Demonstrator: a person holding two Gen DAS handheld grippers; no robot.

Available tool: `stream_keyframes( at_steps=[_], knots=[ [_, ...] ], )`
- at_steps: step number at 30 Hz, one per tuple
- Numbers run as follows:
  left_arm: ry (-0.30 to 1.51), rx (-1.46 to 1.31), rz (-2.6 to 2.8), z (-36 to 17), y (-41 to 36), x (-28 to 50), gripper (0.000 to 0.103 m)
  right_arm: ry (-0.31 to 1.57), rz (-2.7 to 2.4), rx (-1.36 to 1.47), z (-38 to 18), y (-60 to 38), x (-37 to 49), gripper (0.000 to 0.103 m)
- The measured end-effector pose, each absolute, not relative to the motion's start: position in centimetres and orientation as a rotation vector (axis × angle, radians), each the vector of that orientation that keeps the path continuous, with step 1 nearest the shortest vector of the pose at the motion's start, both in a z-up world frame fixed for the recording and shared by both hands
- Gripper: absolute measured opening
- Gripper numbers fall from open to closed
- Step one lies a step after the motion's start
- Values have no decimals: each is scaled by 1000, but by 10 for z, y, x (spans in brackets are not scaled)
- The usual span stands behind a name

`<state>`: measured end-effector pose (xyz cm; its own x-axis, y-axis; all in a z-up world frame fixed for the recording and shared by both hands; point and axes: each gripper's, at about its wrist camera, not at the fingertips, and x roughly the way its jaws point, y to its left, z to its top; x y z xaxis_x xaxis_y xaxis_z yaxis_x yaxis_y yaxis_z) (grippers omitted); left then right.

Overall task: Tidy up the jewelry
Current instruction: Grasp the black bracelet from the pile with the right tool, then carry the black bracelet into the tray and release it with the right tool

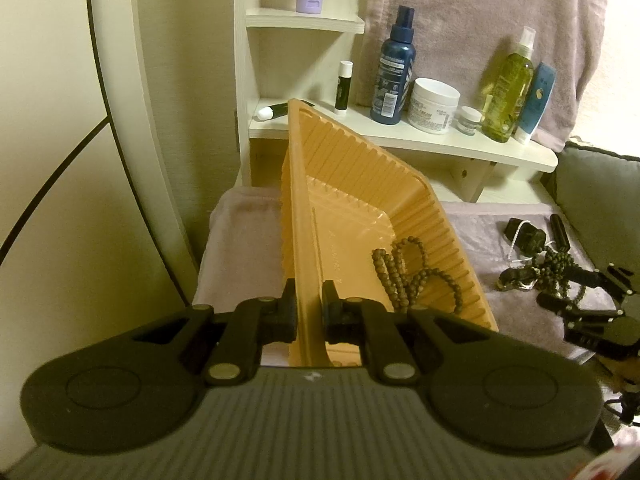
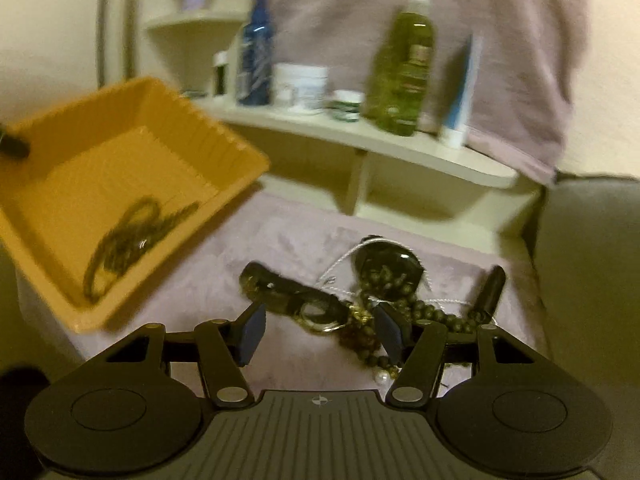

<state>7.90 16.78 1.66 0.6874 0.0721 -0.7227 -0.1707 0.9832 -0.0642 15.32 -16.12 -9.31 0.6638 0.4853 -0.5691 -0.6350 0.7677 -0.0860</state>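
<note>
Evidently the orange tray is kept tilted at the towel-covered surface's left edge by the left claw, clamped tight on its rim, so the bead necklace is pooled low. Rightward, the right claw is held half open over the jewelry pile, nothing gripped.

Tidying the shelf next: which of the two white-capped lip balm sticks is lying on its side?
The left lip balm stick, lying flat by the tray's top corner. The other lip balm stick stands upright beside the blue bottle.

Mauve towel-covered surface, tangled jewelry pile on it, orange tray tilted alongside
</note>
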Motion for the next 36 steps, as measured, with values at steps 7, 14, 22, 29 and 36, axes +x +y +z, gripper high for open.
stream_keyframes(
  at_steps=[7,14,22,29,36],
  knots=[
    [804,-135,139,16,169,79,10,505,711,-506,-107,-140,160,61],
    [805,-136,145,15,169,79,10,504,785,-626,-116,-128,181,59],
    [807,-136,147,15,168,80,10,512,846,-688,-115,-117,186,35],
    [805,-139,145,15,169,80,10,513,826,-685,-107,-122,184,18],
    [803,-141,144,15,169,79,10,500,784,-622,-100,-130,179,13]
  ],
)
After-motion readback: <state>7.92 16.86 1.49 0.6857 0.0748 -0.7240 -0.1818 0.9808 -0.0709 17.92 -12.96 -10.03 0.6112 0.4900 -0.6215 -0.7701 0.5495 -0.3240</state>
